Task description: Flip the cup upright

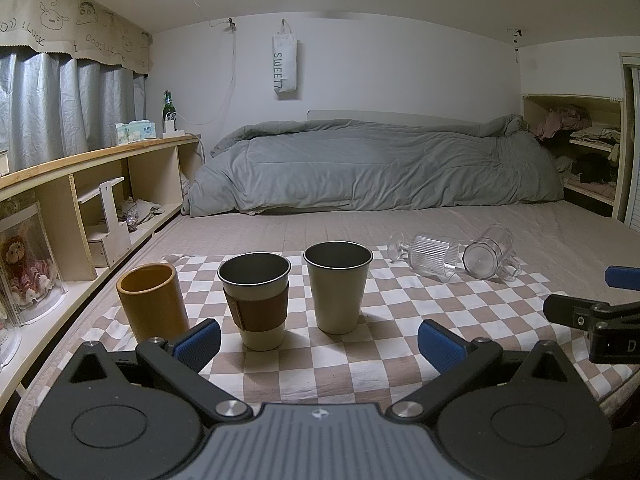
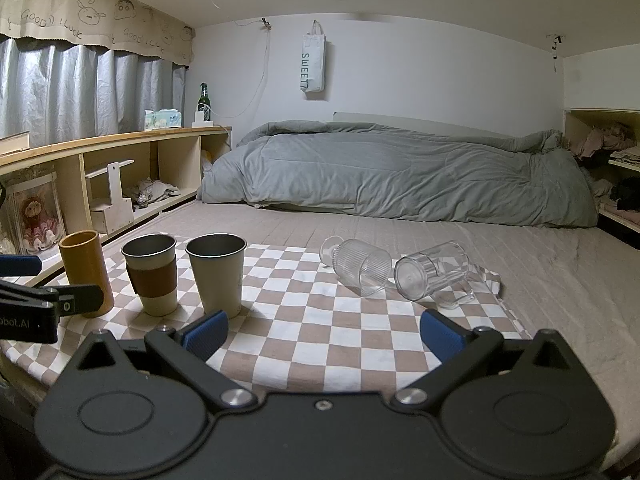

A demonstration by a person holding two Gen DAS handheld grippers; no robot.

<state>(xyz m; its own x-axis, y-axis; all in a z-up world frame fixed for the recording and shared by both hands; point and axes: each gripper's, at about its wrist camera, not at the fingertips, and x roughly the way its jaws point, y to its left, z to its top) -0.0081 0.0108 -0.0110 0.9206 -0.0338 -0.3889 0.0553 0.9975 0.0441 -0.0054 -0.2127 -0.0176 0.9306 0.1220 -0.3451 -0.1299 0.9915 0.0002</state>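
Observation:
Two clear cups lie on their sides on the checkered cloth (image 2: 320, 320): a ribbed stemmed glass (image 2: 360, 266) (image 1: 430, 254) and a handled clear mug (image 2: 434, 272) (image 1: 490, 258). Three cups stand upright on the left: a tan bamboo cup (image 1: 154, 300) (image 2: 86, 270), a metal cup with a brown sleeve (image 1: 256, 298) (image 2: 152, 274) and a plain metal cup (image 1: 338, 284) (image 2: 218, 272). My left gripper (image 1: 318, 346) is open and empty in front of the upright cups. My right gripper (image 2: 324, 334) is open and empty, short of the lying glasses.
The cloth lies on a bed with a grey duvet (image 2: 400, 172) at the back. A wooden shelf unit (image 1: 100, 184) runs along the left, with a bottle (image 1: 169, 108) and tissue box (image 1: 135, 130) on top. Shelves of clothes (image 1: 580, 152) stand on the right.

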